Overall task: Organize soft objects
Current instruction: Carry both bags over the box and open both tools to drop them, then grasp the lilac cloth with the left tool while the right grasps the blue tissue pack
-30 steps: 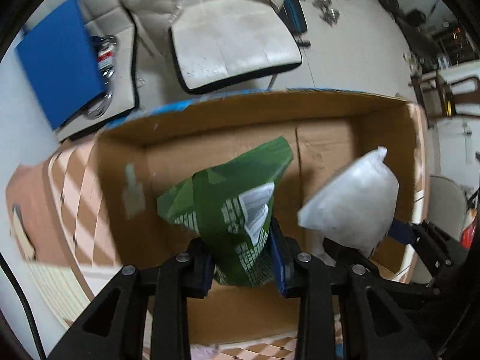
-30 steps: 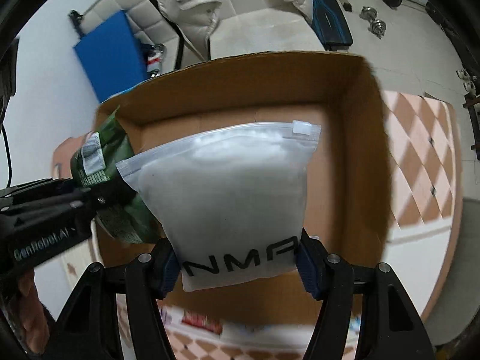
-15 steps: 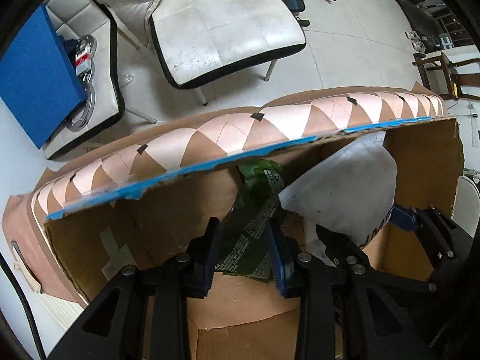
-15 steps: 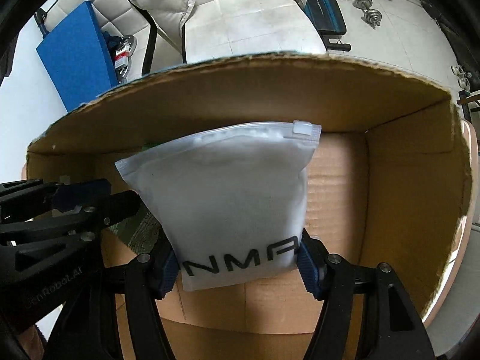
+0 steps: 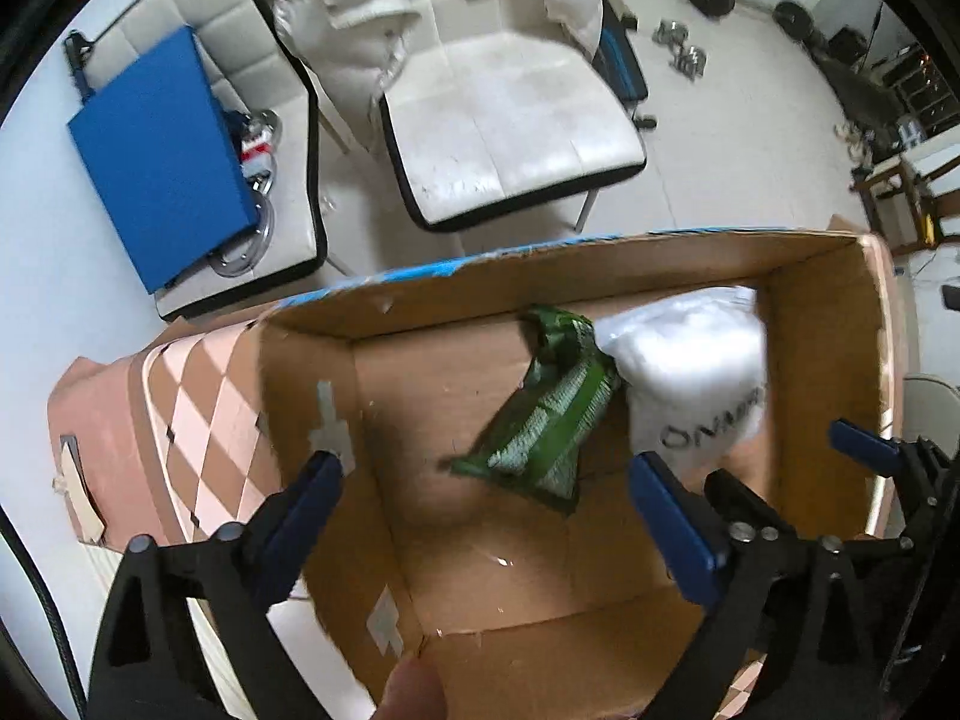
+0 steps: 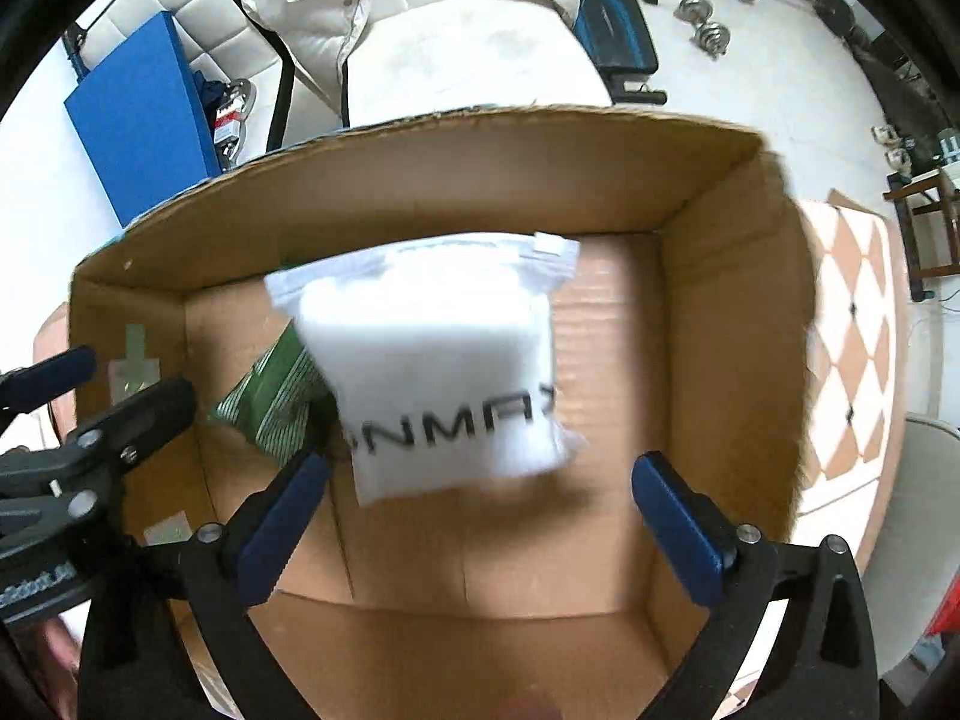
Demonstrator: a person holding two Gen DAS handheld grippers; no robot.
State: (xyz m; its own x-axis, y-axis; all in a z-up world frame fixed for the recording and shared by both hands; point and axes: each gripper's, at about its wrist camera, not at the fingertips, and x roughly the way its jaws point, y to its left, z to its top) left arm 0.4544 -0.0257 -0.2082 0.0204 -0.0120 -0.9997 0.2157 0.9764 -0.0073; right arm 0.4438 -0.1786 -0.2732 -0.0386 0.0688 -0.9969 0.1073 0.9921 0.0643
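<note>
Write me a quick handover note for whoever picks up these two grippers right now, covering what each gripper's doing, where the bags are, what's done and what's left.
Left gripper: open, holding nothing, above the cardboard box.
Right gripper: open, holding nothing, above the same box.
Green packet: inside the box, near the far wall, crumpled.
White zip bag: inside the box, just right of the green packet, partly over it; it looks blurred, so it may not have settled.
Done: both soft items are in the box and out of the grippers.
Left: lift both grippers clear; no other soft items show in these views, so look around for any more.
</note>
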